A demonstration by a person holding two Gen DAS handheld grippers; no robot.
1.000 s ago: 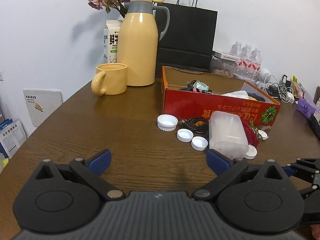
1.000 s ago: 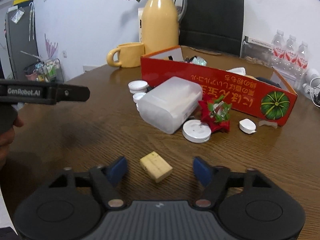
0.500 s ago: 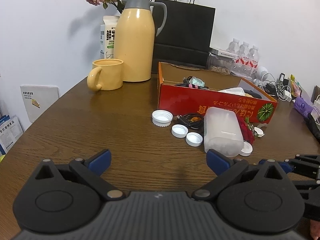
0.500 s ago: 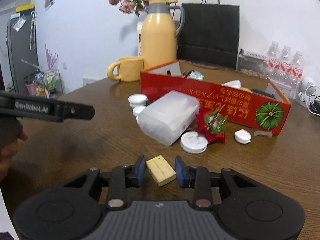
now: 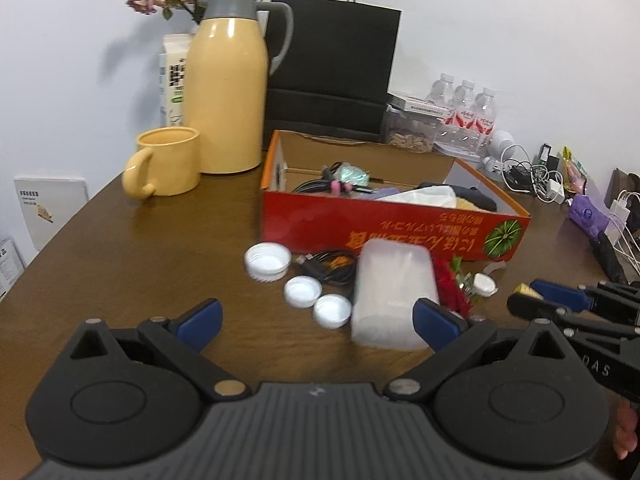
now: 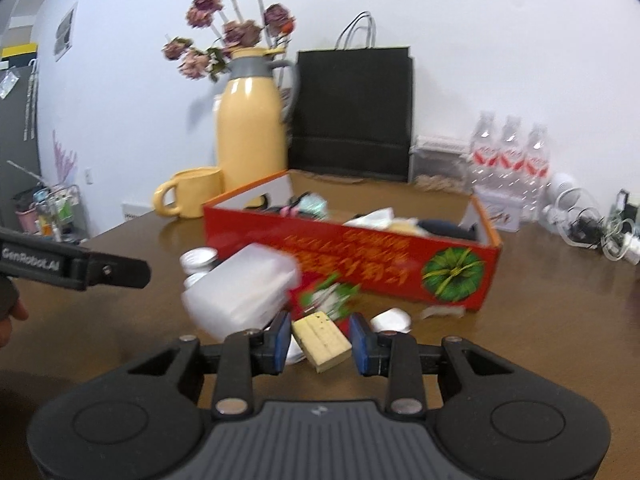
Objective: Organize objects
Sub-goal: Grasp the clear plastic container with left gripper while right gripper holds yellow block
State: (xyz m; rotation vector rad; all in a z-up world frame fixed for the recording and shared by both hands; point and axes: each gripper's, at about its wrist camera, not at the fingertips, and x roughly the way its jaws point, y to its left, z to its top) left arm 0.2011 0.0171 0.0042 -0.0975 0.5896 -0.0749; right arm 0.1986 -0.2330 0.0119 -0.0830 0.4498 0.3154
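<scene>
Wooden table (image 6: 560, 320); right gripper (image 6: 320, 340) clamping sponge (image 6: 321, 338)

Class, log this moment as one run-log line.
right tongs: shut on yellow block, lifted | left tongs: open, empty | red box: open | stage: carrying

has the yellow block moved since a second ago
Yes. The yellow block left the table, lifted in the right gripper toward the red box.

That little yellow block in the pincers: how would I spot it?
Find the long red box on the brown table. In front of it, the right gripper clamps a pale yellow block. Unlike the white caps nearby, it is rectangular and speckled.
</scene>
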